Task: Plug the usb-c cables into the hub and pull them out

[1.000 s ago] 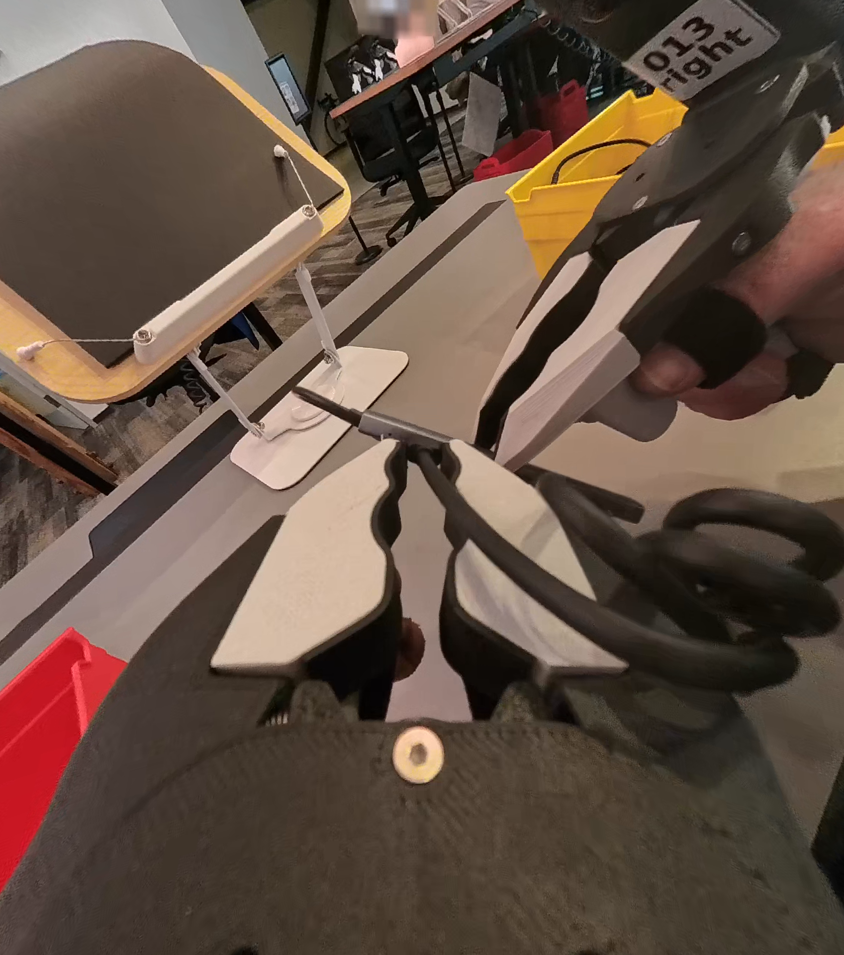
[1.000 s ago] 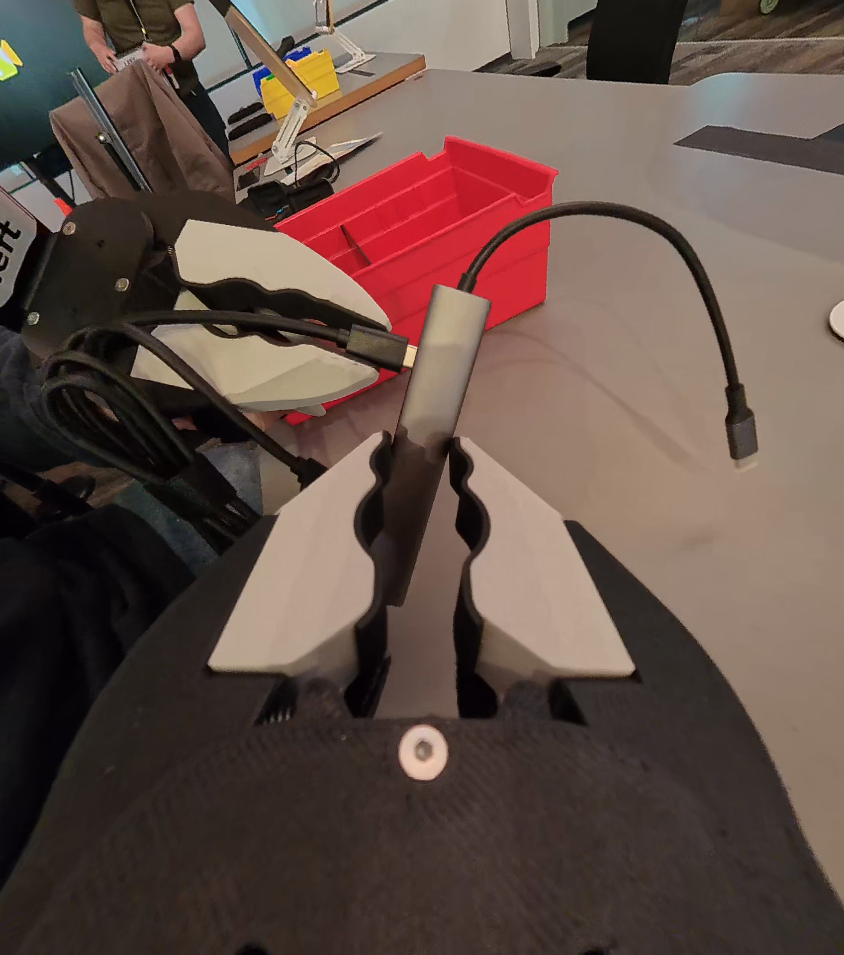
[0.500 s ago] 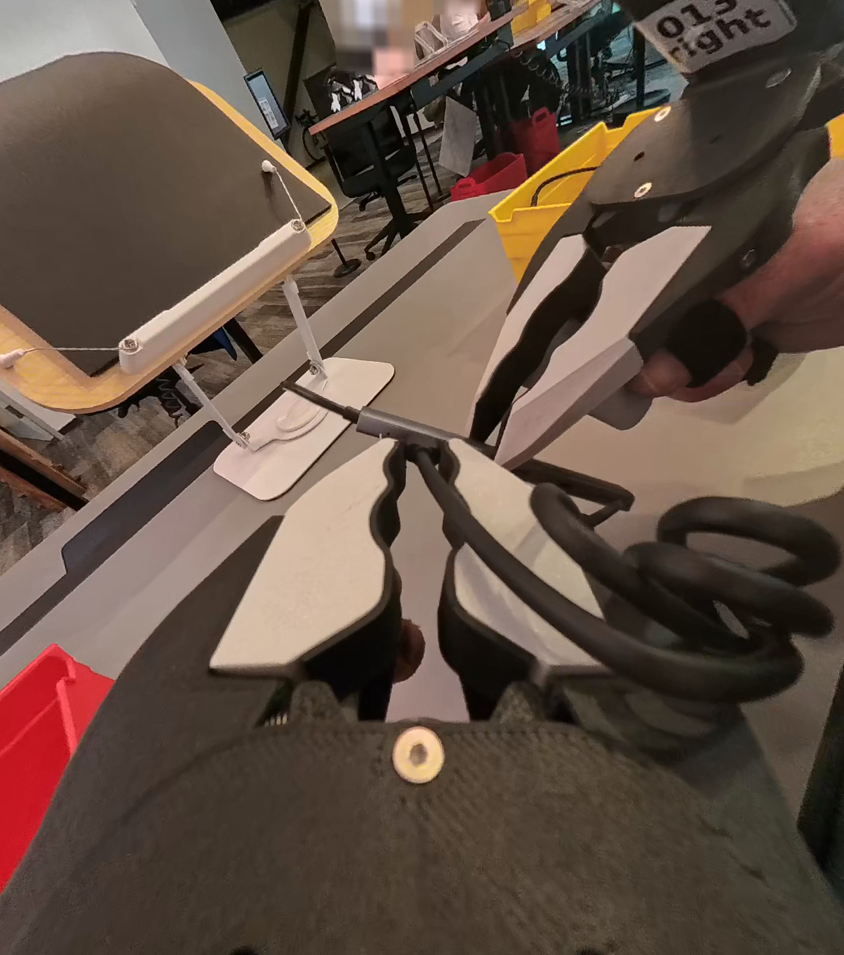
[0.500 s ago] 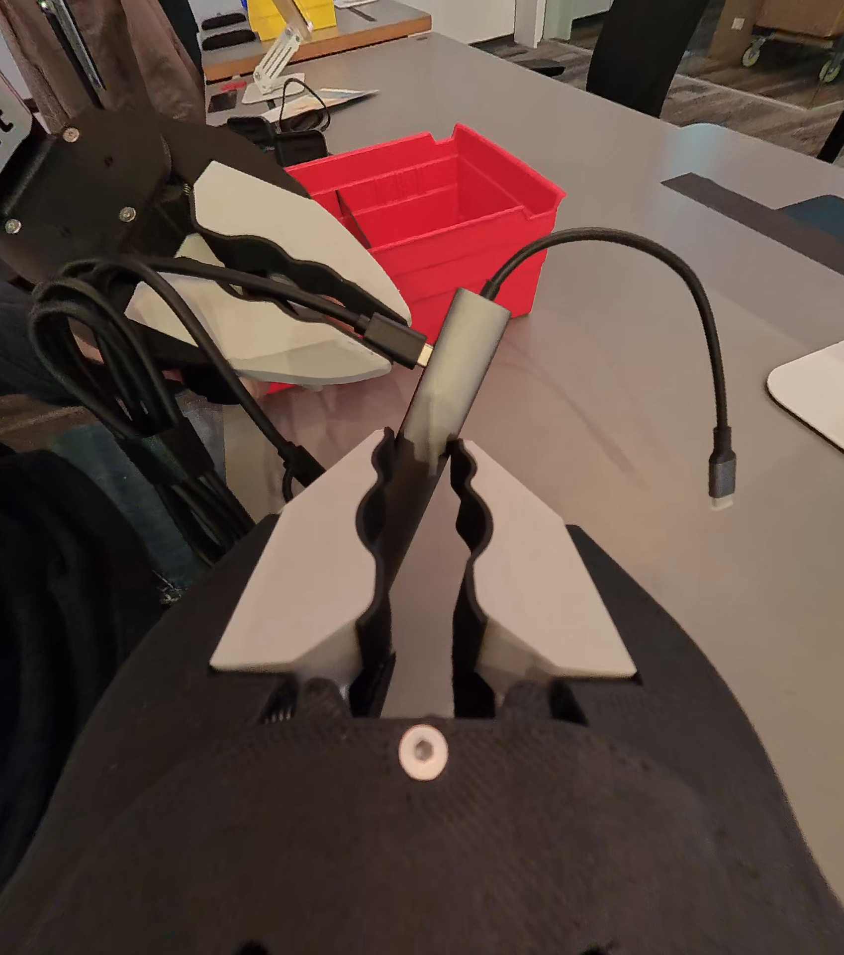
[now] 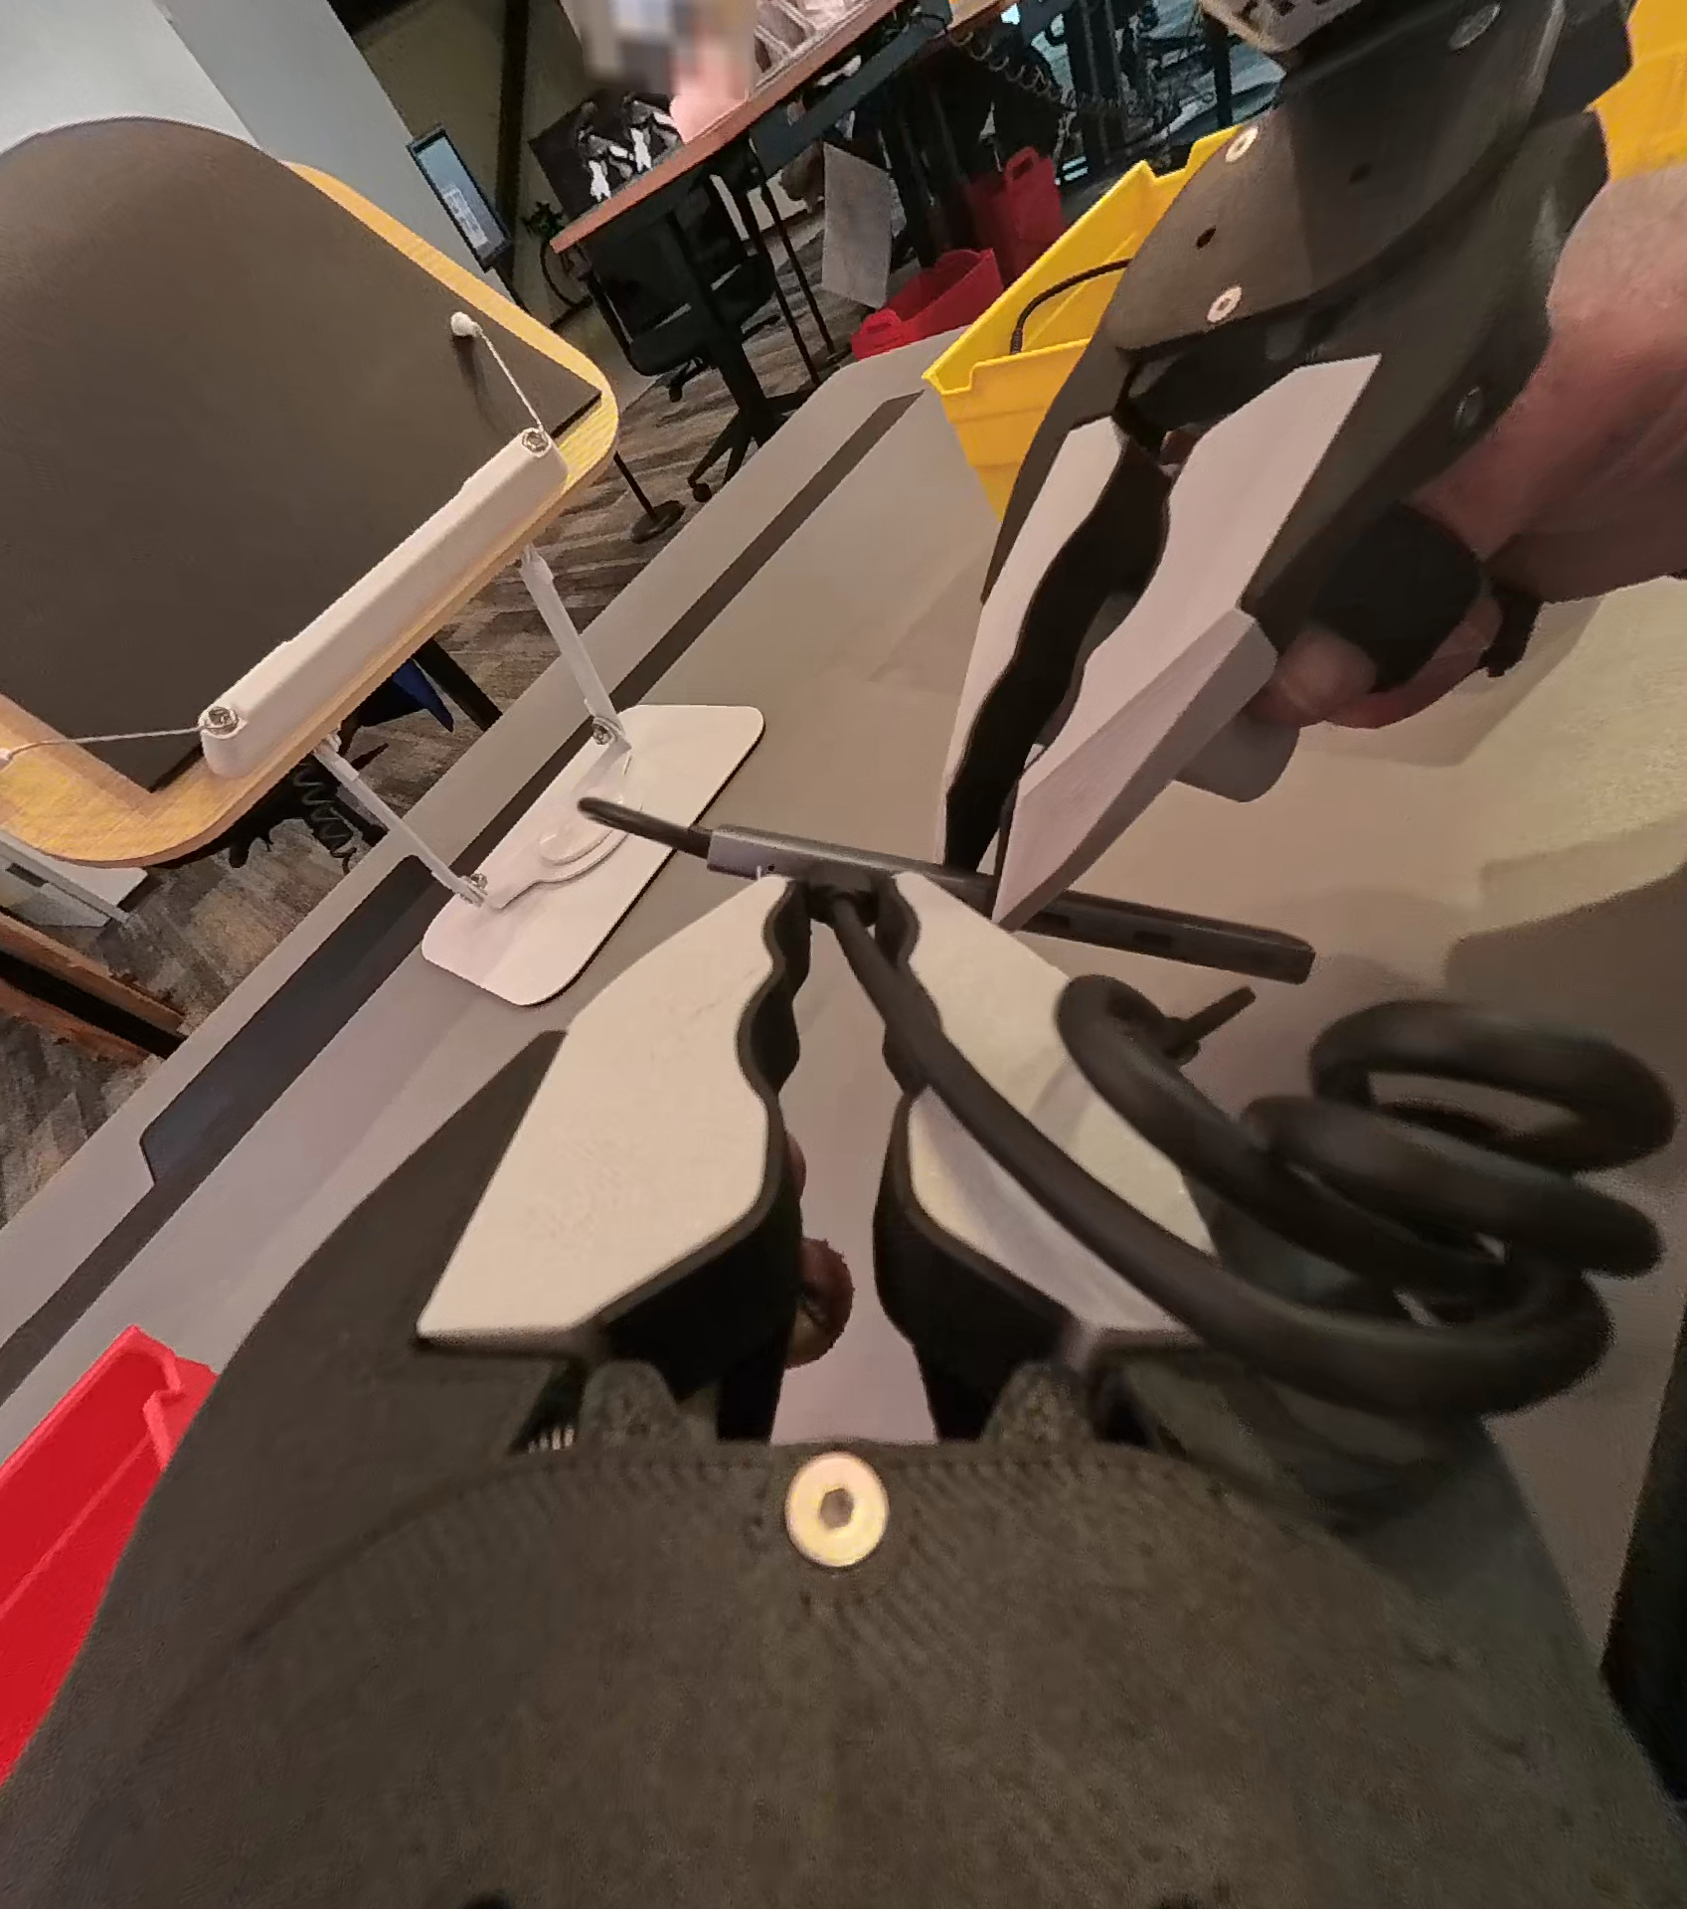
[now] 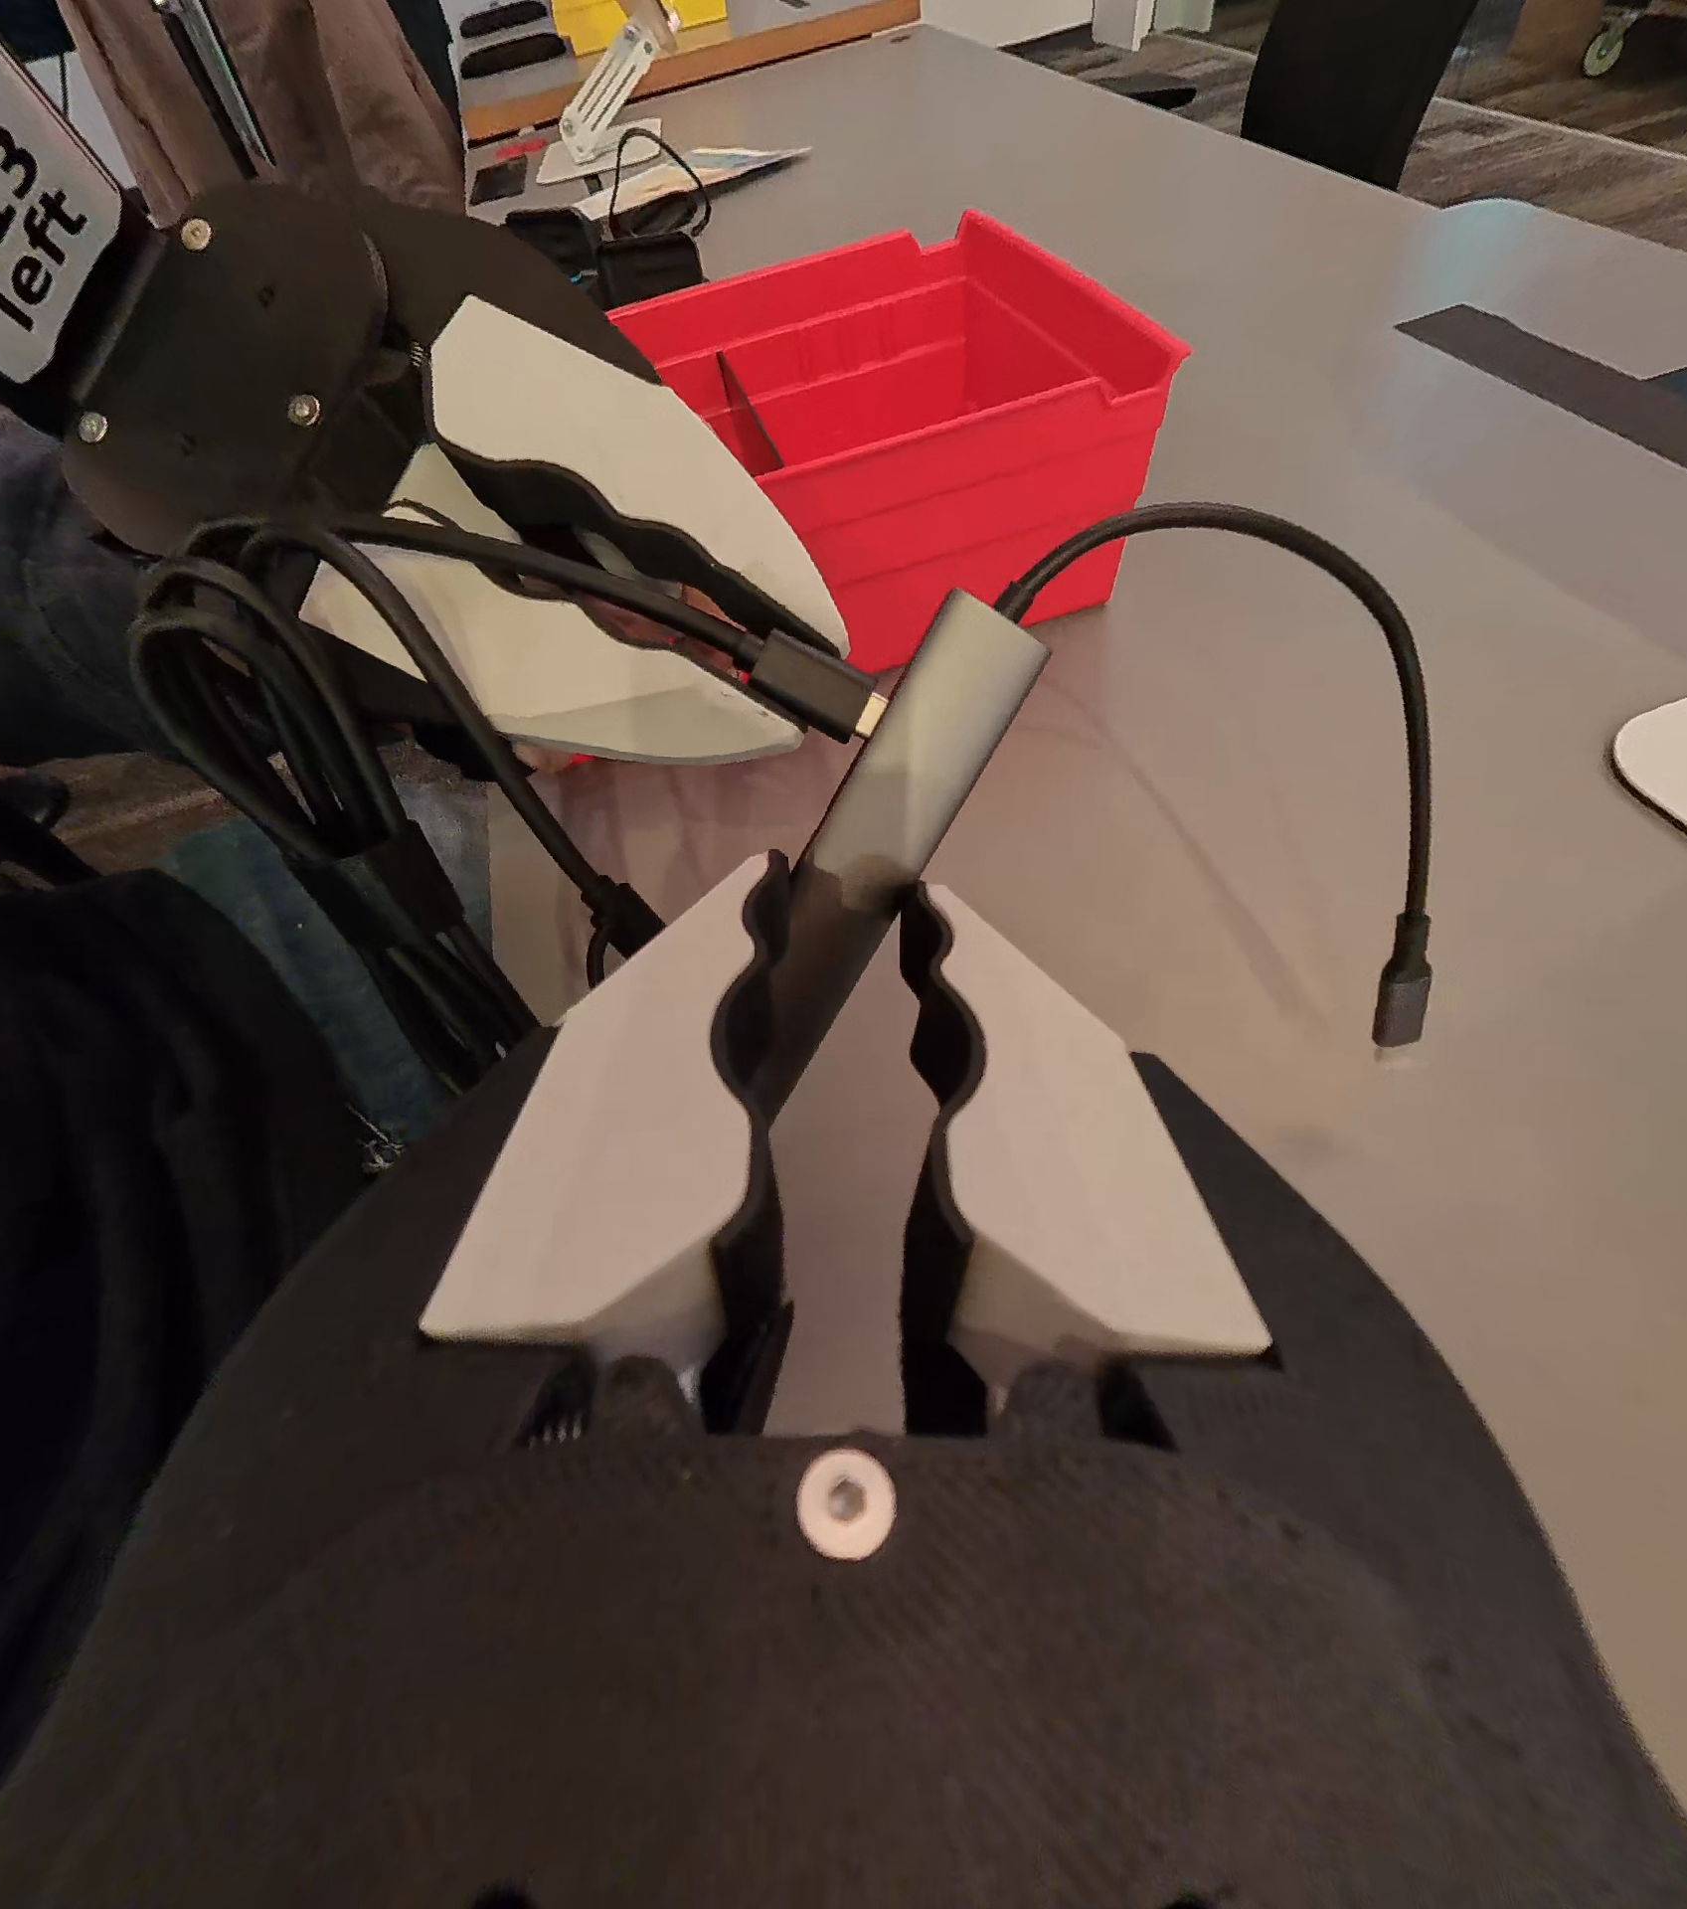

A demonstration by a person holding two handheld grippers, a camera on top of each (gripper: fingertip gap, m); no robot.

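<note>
On the grey surface (image 5: 849, 640), left view: one yellow bin (image 5: 1014, 403); left gripper (image 5: 834, 909) fingers pinch one black cable (image 5: 932, 1064) plug against the hub (image 5: 1169, 935). Right view: one red bin (image 6: 932, 434); right gripper (image 6: 834, 899) fingers clamp the one hub (image 6: 932, 723), raised off the surface, its own lead (image 6: 1407, 744) dangling.

The hub (image 6: 932, 744) looks like brushed grey metal with a soft satin sheen. Its own cable (image 6: 1376, 661) has a woven, braided skin — matt. The black cable (image 5: 1283, 1219) in loops is smooth rubbery plastic, faintly shiny. The red bin (image 6: 953, 413) is glossy moulded plastic, ribbed inside. The table (image 6: 1438, 1188) is smooth grey laminate — dull, with faint reflections. The gripper fingers (image 6: 1056, 1147) are matt pale plastic.
</note>
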